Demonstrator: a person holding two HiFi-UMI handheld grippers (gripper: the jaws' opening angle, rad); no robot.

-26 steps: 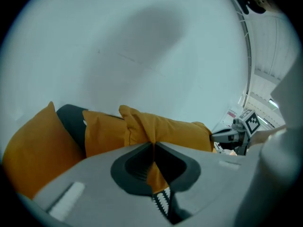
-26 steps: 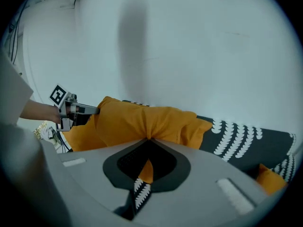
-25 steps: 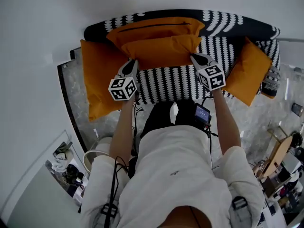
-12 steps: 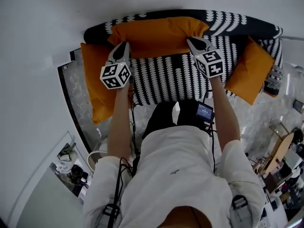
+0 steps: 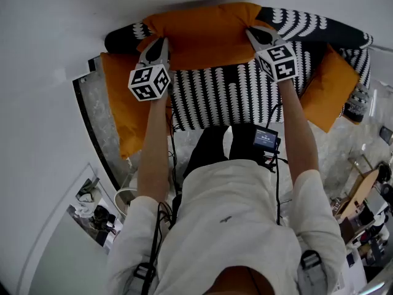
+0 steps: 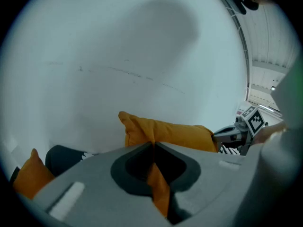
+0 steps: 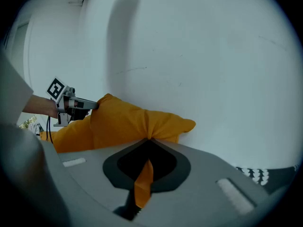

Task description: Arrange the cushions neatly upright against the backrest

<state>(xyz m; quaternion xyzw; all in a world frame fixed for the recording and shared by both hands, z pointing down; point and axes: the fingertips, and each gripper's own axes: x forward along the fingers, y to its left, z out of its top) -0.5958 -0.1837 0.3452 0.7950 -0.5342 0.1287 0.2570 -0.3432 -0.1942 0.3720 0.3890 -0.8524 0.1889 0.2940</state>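
A long orange cushion (image 5: 206, 35) is held up against the backrest (image 5: 319, 26) of a black-and-white patterned sofa (image 5: 227, 97), close to the white wall. My left gripper (image 5: 158, 47) is shut on the cushion's left end, with orange fabric (image 6: 158, 193) pinched between its jaws. At the cushion's right end my right gripper (image 5: 261, 34) is shut too, fabric (image 7: 142, 183) caught in its jaws. The same cushion (image 6: 165, 131) (image 7: 128, 124) fills both gripper views. Two more orange cushions lie at the sofa's ends, one left (image 5: 126, 109), one right (image 5: 328, 88).
The white wall (image 5: 61, 29) rises directly behind the sofa. A marble-look floor (image 5: 98, 128) runs along the left of the sofa. Cluttered items (image 5: 92, 211) sit on the floor at lower left, and more furniture and objects (image 5: 362, 195) at lower right.
Both grippers have carried the long cushion away from me, from the seat up to the backrest, and it now covers the second cushion that leaned there. The end cushions have not moved.
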